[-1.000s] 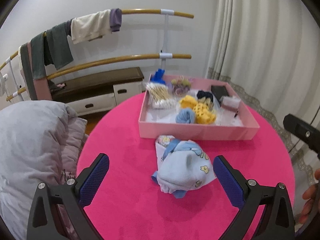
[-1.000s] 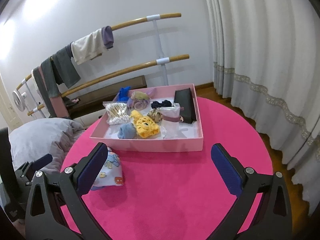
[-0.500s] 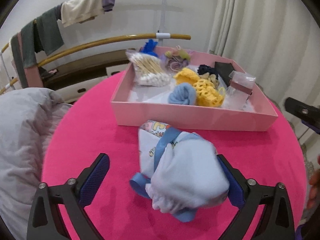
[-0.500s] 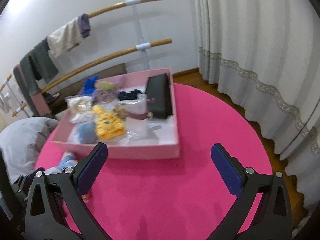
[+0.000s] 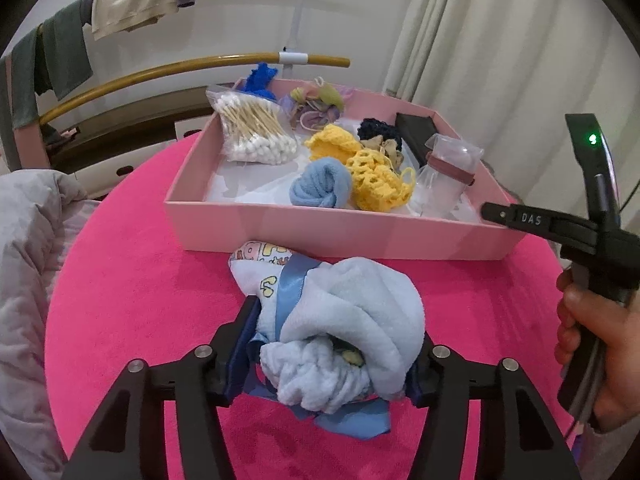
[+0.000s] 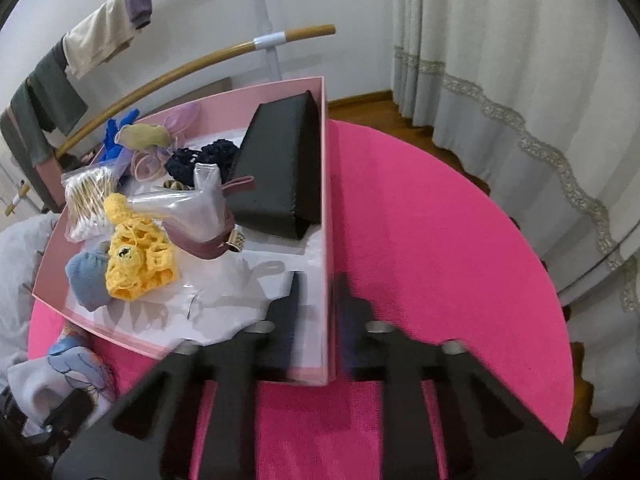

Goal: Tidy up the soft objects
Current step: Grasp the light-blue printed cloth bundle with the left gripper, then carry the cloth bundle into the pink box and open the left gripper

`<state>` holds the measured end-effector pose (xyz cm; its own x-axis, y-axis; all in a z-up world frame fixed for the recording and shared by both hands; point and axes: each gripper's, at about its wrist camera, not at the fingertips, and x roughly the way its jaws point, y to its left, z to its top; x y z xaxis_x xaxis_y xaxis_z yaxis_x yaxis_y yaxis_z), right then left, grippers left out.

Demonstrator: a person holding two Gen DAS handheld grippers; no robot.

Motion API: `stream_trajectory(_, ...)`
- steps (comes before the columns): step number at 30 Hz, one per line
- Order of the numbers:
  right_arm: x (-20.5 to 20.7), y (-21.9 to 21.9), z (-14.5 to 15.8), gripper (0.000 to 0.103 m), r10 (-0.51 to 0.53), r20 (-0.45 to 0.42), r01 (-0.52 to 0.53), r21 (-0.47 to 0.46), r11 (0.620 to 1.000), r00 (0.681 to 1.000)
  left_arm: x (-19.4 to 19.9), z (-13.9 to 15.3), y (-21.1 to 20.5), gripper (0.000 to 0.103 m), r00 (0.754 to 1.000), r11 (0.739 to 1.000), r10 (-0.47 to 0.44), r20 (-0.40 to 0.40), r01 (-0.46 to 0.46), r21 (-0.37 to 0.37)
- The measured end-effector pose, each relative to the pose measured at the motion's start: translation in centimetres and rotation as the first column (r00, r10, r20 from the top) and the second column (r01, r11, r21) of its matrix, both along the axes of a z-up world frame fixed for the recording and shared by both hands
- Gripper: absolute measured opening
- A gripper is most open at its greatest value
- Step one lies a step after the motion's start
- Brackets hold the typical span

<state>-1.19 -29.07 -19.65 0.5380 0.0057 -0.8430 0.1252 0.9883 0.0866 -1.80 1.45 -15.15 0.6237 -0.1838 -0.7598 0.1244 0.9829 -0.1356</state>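
Observation:
A light blue cloth bundle [image 5: 360, 304] with a satin ribbon lies on the round pink table [image 5: 132, 280], just in front of the pink box [image 5: 340, 236]. My left gripper [image 5: 334, 336] is around it. Its jaws are closing and both pads press into the bundle's sides. The bundle's edge [image 6: 60, 376] also shows in the right wrist view. My right gripper [image 6: 320, 296] straddles the box's right wall [image 6: 326, 200] near the front corner, one finger inside and one outside, its jaws closing on the wall. A hand [image 5: 588, 344] holds that gripper.
In the box lie a bag of cotton swabs [image 5: 256, 128], a rolled blue cloth [image 5: 320, 188], a yellow crochet piece [image 5: 376, 176], a black case [image 6: 280, 168] and a clear pouch [image 5: 448, 172]. A grey quilt [image 5: 28, 260] lies left. Curtains [image 6: 500, 60] hang right.
My left gripper dropped over the bundle and its jaws came in against it. My right gripper sank toward the box's front right corner and its jaws went from wide apart to closed across the wall.

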Motion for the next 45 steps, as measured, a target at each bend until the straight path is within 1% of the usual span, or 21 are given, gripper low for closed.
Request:
stream_trajectory(3,-0.2,0.0,0.1,0.005,0.006,0.002,-0.006,-0.008,1.0,1.0,-1.0,0.9,0.5,0.055,1.0,1.0,0.008,0.02,-0.008,-0.008)
stream_trajectory(5,-0.1,0.1,0.1,0.004,0.006,0.002,-0.006,-0.011,1.0,1.0,-1.7,1.5,0.7,0.055,0.999,1.0,0.011,0.042,-0.011,0.001)
stream_trajectory(10,-0.1,0.4,0.3,0.004,0.004,0.0,-0.004,-0.022,1.0,1.0,-3.0,2.6,1.0,0.055,0.998,1.0,0.014,0.067,-0.015,0.012)
stream_trajectory(15,-0.1,0.5,0.4,0.005,0.004,-0.004,-0.004,-0.022,1.0,1.0,-2.7,5.0,1.8,0.055,0.994,1.0,0.024,0.109,-0.024,-0.001)
stream_trajectory(21,-0.1,0.5,0.4,0.005,0.003,0.001,-0.003,-0.015,1.0,1.0,-1.2,7.5,1.8,0.055,0.988,1.0,0.022,0.153,-0.024,0.012)
stream_trajectory(25,0.0,0.4,0.4,0.005,0.006,0.004,-0.006,-0.011,1.0,1.0,0.1,8.6,1.0,0.055,0.982,0.999,0.02,0.185,-0.026,0.03)
stream_trajectory(30,0.2,0.3,0.3,0.005,0.012,0.006,-0.012,-0.006,1.0,1.0,2.6,8.9,-0.2,0.055,0.977,0.998,0.008,0.214,-0.021,0.058)
stream_trajectory(35,0.2,0.1,0.3,0.005,0.012,0.007,-0.012,-0.007,1.0,1.0,6.0,8.3,-1.8,0.055,0.978,0.997,-0.011,0.21,-0.006,0.08)
stream_trajectory(39,0.2,0.1,0.3,0.005,0.012,0.007,-0.012,-0.008,1.0,1.0,9.1,7.2,-3.1,0.056,0.982,0.995,-0.024,0.186,0.005,0.102)
stream_trajectory(41,0.3,0.2,0.3,0.005,0.011,0.007,-0.011,-0.013,1.0,1.0,10.8,6.6,-3.6,0.059,0.988,0.994,-0.025,0.151,0.008,0.108)
stream_trajectory(42,0.3,0.2,0.2,0.005,0.01,0.006,-0.01,-0.016,1.0,1.0,11.5,6.2,-3.8,0.062,0.991,0.994,-0.016,0.133,0.002,0.105)
stream_trajectory(43,0.3,0.2,0.2,0.005,0.01,0.005,-0.01,-0.017,1.0,1.0,12.2,6.0,-4.0,0.068,0.993,0.995,-0.01,0.119,-0.003,0.104)
stream_trajectory(44,0.4,0.1,0.2,0.005,0.01,0.004,-0.01,-0.017,1.0,1.0,13.1,5.7,-4.2,0.072,0.995,0.994,-0.005,0.103,-0.006,0.108)
stream_trajectory(45,0.4,0.2,0.2,0.005,0.01,0.003,-0.01,-0.018,1.0,1.0,13.5,5.5,-4.4,0.073,0.995,0.993,0.001,0.101,-0.013,0.115)
